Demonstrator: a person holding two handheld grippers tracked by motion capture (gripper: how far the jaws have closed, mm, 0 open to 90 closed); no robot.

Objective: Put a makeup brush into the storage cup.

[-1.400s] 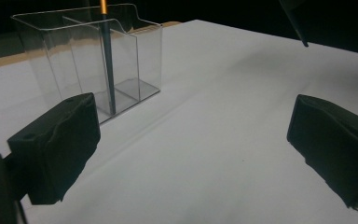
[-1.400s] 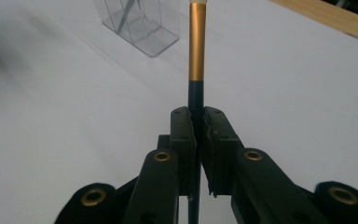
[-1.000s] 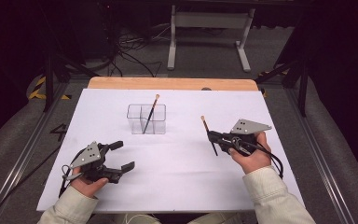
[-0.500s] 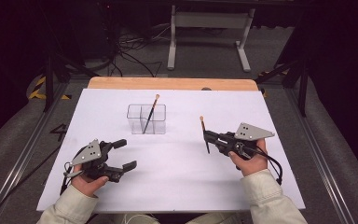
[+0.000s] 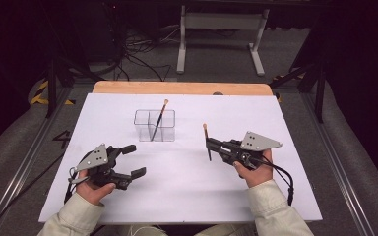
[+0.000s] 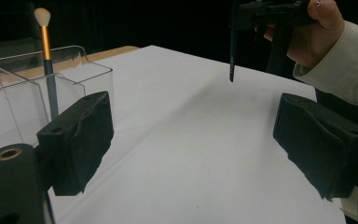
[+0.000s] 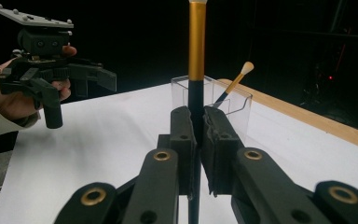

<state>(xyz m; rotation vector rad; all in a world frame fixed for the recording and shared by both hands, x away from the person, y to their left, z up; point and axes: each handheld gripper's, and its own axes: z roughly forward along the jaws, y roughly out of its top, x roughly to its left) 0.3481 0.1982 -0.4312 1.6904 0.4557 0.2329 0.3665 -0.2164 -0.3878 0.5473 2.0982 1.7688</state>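
Under the jaws, a big white sheet [image 5: 187, 196]. Far past the jaws, a wooden edge [image 5: 128, 87], then black cables [image 5: 138, 49] and a grey metal stand [image 5: 221, 22] on the floor.

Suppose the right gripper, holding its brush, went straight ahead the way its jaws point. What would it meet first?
Probably the clear organizer: in the right gripper view it stands just beyond the jaws clamping the held brush, though depth is uncertain.
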